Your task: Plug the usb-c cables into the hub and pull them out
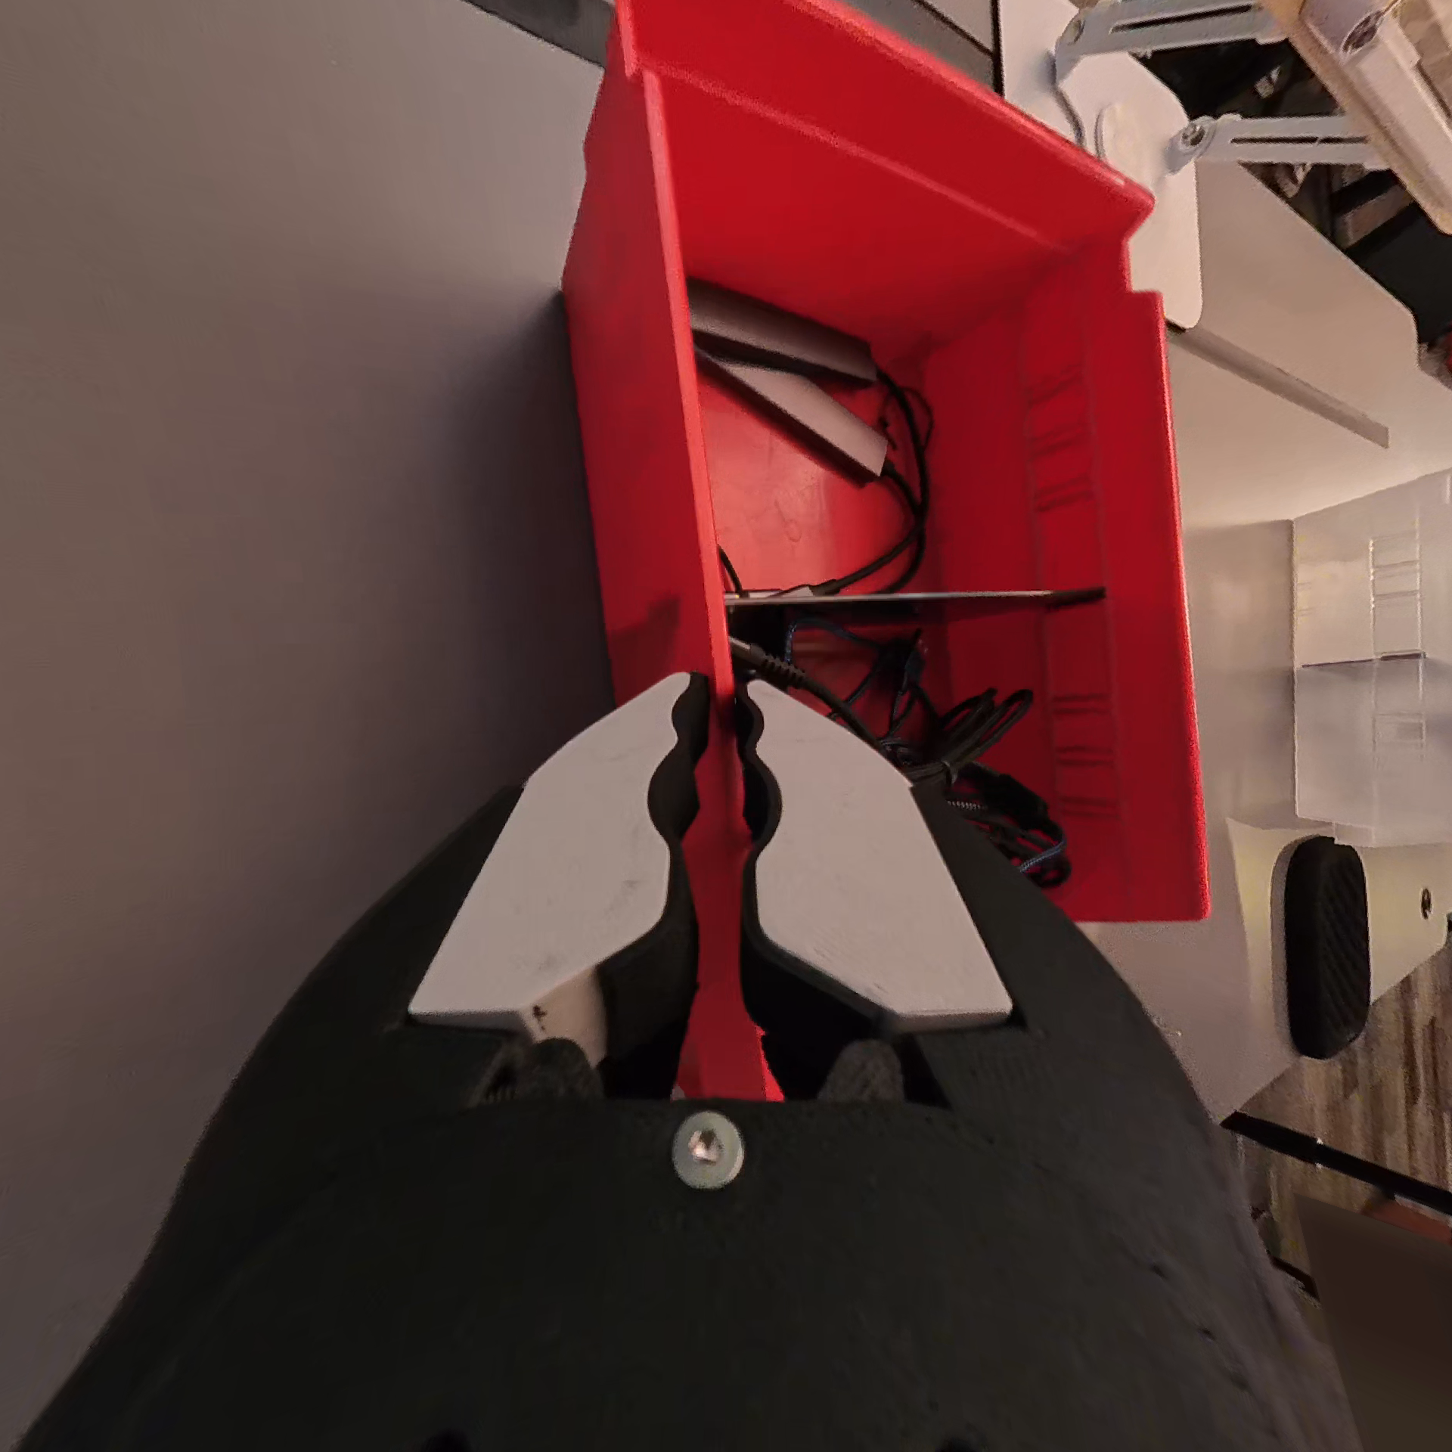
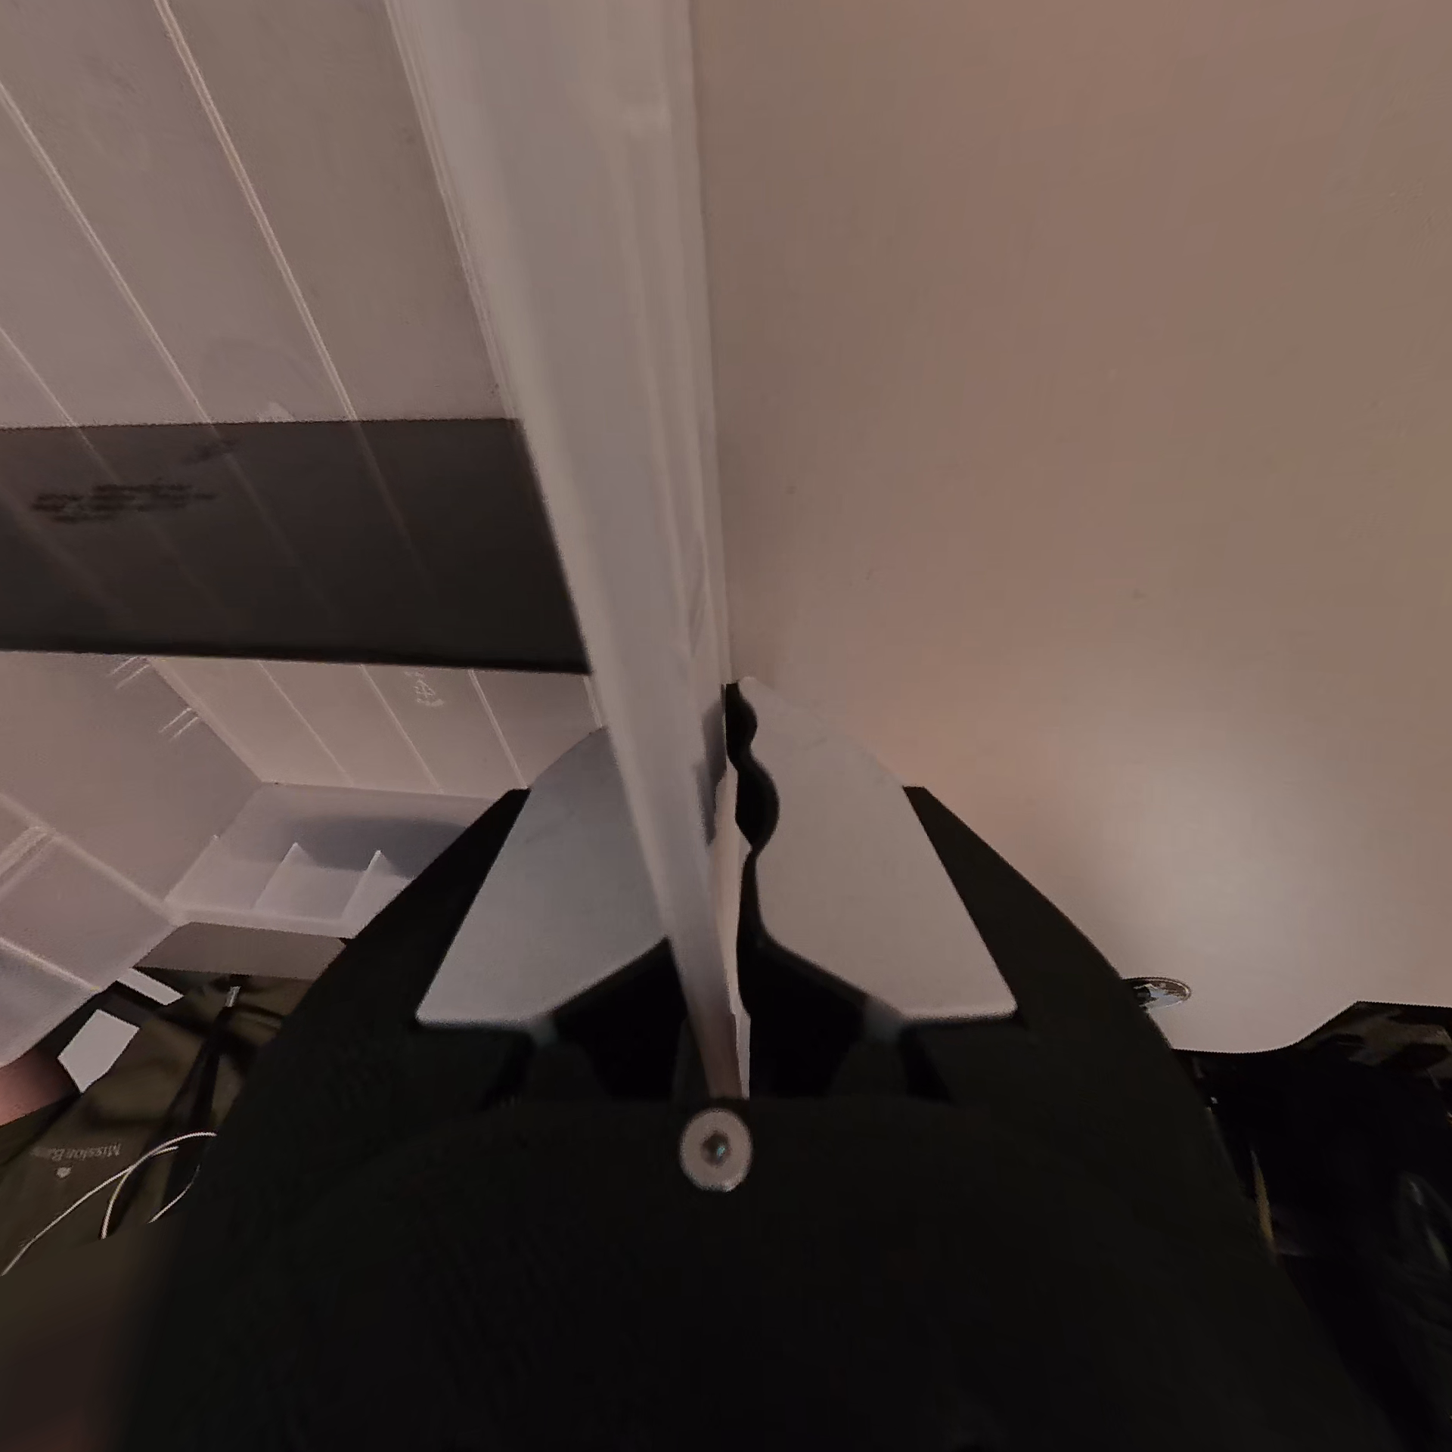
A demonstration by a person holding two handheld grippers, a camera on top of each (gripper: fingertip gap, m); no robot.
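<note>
- While the left gripper (image 1: 719,691) is clenched on the side wall of the red bin (image 1: 903,236), one of the jaws stands outside this wall and the other inside it.
- Inside the bin, a thin dark divider (image 1: 903,599) splits the floor in two compartments.
- Two grey hubs (image 1: 786,377) lie in the far compartment, well apart from the jaws, one partly over the other, each with a black cord at its end.
- The black and blue braided usb-c cables (image 1: 974,746) lie tangled in the near compartment, just beside the inner jaw; one black plug (image 1: 774,666) points toward the wall close to the fingertips.
- The bin rests on the grey table (image 1: 275,471).
- The right gripper (image 2: 719,699) is clenched on the edge of a translucent white plastic container (image 2: 597,393), whose wall runs between the jaws.
- A dark flat object (image 2: 275,542) shows through this container; I cannot tell what it is.
</note>
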